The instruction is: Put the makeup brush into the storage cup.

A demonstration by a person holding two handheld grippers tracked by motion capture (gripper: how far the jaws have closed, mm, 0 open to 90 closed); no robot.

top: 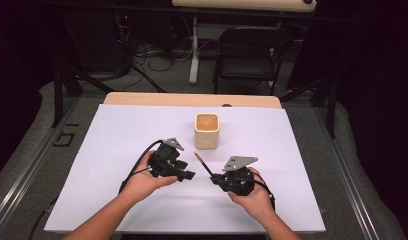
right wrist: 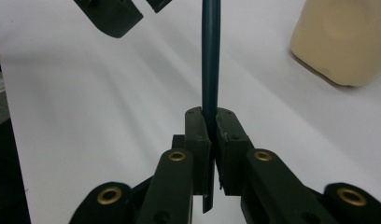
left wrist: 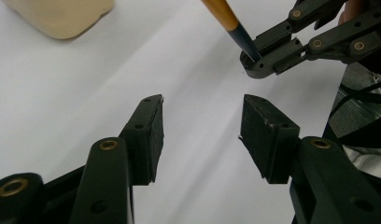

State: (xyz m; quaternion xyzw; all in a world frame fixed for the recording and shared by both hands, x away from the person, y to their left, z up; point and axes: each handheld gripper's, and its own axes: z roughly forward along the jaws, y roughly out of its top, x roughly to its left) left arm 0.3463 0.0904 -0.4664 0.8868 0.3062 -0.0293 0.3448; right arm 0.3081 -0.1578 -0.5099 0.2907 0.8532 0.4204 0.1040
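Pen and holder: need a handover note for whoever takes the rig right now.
Right gripper: shut on the pen, clamped near its dark end, orange end aimed toward the cup.
Left gripper: open, nothing between the jaws, close beside the pen.
Beige cup: upright on the white table, beyond both grippers; nothing seen inside.
Done: pen picked up.
Left: probably carry the pen to the cup and drop it in; the left gripper may take the pen first.
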